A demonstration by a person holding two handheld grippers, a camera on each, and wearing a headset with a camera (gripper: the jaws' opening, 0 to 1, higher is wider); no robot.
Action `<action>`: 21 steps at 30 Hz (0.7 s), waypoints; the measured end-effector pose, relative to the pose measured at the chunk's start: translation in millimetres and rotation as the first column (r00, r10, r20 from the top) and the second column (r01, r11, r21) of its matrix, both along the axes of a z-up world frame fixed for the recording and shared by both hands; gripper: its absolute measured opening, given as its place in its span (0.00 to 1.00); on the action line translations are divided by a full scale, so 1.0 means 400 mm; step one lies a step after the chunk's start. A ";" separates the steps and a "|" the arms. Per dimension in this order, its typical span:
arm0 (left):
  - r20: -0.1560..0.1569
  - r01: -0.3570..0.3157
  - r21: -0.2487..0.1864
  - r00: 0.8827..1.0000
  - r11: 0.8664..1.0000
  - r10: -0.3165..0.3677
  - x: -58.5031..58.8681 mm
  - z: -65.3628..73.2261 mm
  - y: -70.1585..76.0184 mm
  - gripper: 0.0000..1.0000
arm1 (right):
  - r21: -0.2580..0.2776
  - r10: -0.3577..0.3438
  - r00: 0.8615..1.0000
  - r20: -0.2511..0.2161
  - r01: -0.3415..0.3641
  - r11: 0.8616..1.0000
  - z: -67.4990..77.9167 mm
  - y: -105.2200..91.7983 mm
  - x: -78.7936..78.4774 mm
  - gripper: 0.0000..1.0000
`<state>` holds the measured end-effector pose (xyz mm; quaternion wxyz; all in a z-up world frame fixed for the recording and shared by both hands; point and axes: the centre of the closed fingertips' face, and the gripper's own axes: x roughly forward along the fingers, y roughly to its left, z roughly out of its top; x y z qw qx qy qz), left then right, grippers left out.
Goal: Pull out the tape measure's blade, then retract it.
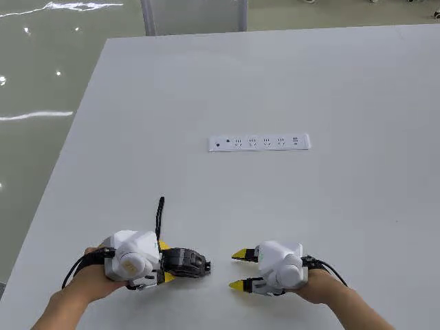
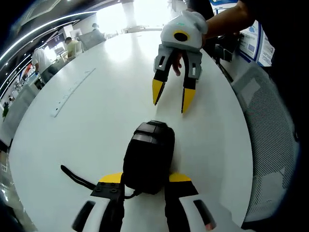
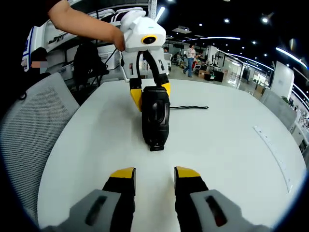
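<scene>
Nearest the person, on the desk (image 1: 275, 82): holding the tape measure (image 1: 187, 262) by its rear in the left gripper (image 1: 166, 262), jaws closed onto the black case from both sides. Case resting on the desk surface, nose pointing toward the right gripper (image 1: 237, 269). Right gripper near but apart from the case, jaws spread wide, gripping nothing, aimed at the nose.

Progress, judged: no blade visible out of the case in any view, nose slot too small to read. Looks like the pull not yet begun, so pull-out and retract both left; cannot rule out otherwise from this alone. Next likely: closing the right gripper on the blade tip.

Count, near to far: two grippers; one tape measure; one black wrist strap (image 1: 159, 214) trailing from the case away across the desk; one white power strip (image 1: 259, 142) lying flat, well apart, mid-desk; one desk.
</scene>
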<state>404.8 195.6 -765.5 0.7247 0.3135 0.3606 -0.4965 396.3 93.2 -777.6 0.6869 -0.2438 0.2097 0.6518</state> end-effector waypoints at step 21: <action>-0.033 -0.001 -0.016 0.999 1.000 0.001 -0.002 -0.001 0.000 0.28 | -0.003 0.009 1.000 -0.027 -0.009 1.000 -0.031 0.105 0.015 0.20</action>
